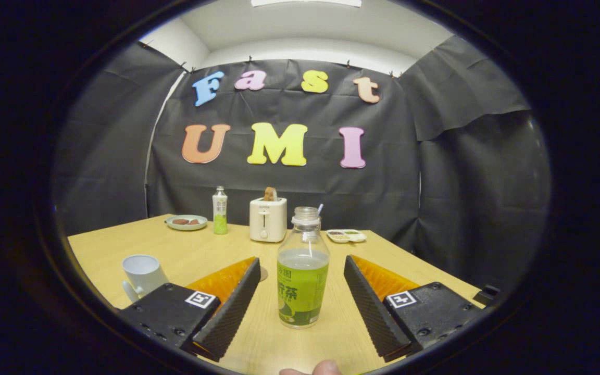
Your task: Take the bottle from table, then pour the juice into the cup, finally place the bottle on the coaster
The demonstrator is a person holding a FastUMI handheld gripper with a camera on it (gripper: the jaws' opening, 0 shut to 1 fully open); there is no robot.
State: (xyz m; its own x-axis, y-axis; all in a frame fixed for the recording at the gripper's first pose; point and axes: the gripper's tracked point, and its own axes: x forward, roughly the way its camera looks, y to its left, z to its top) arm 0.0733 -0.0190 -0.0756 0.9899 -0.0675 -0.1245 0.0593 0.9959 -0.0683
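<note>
An uncapped clear bottle (303,271) with a green label and pale juice stands upright on the wooden table (201,250), right between my two fingers. My gripper (300,263) is open, with a gap on each side of the bottle, so neither finger touches it. A white cup (142,273) sits on the table just left of my left finger (235,302). A small round edge, perhaps the coaster (263,273), peeks out behind the left finger's tip; most of it is hidden.
Along the far table edge stand a plate (186,222) with food, a second green-labelled bottle (220,210), a white toaster (267,219) holding toast, and a small tray (346,236). A fingertip of a person (321,369) shows below the gripper.
</note>
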